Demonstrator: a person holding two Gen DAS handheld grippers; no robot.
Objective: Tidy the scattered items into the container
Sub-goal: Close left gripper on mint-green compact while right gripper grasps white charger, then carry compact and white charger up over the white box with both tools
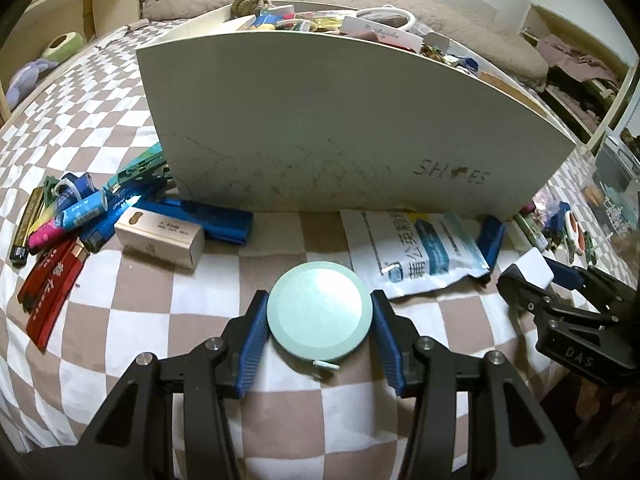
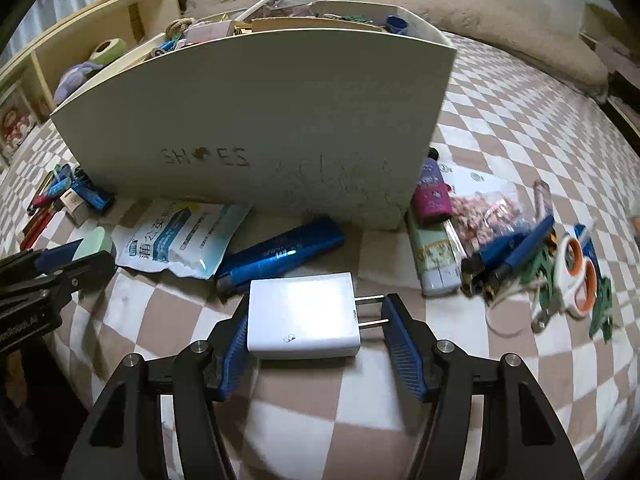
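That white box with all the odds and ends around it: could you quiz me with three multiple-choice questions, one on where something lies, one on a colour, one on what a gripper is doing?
1. Where does the white and blue pouch lie?
A. inside the box
B. on the checked bedcover in front of the box
C. on the shelf

2. What colour is the round disc between the left gripper's fingers?
A. pale mint green
B. red
C. black

3. What is between the right gripper's fingers?
A. scissors
B. nothing
C. a white plug adapter

Answers: 1 B, it lies flat on the cover against the white box's front wall. 2 A, its face shows mint in the left wrist view. 3 C, the adapter sits between the blue pads, prongs towards one finger.
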